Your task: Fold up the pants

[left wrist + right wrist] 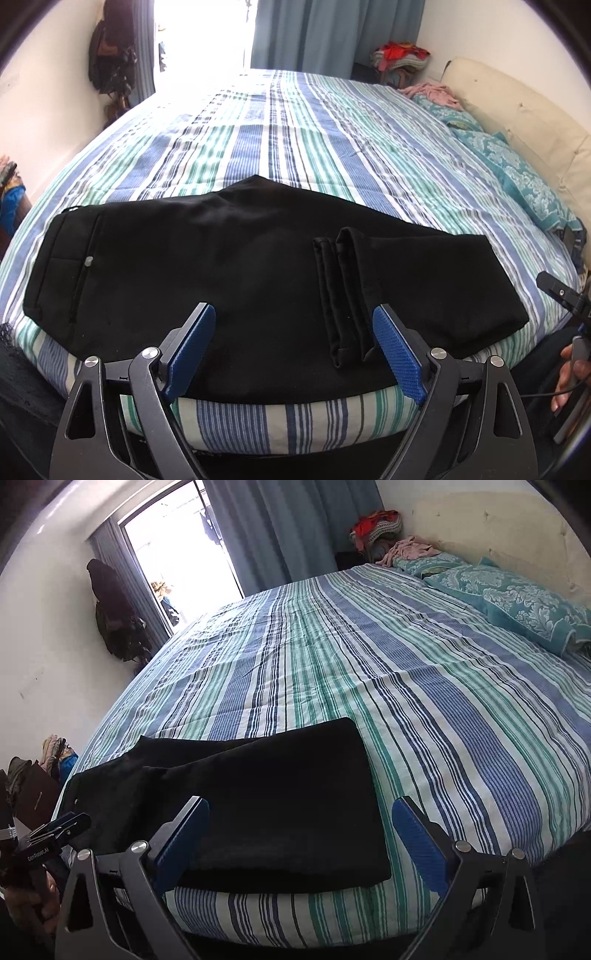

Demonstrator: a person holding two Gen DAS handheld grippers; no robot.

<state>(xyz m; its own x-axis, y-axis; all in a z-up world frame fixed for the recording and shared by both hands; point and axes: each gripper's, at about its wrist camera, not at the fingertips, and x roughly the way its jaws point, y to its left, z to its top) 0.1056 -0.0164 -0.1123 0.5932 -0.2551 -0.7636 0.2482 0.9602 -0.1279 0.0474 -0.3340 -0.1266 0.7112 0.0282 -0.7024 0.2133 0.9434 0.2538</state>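
The black pants (229, 266) lie folded along the near edge of the bed (295, 140) (striped cover). The left tongs (291, 332) and the right tongs (299, 823) both hang released above them, grasping nothing.

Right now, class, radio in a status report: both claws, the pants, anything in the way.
Left claw open, empty, above the pants. Right claw open, empty. Pants folded once, hems lying on top, flat on the striped bed. Nothing in the way.
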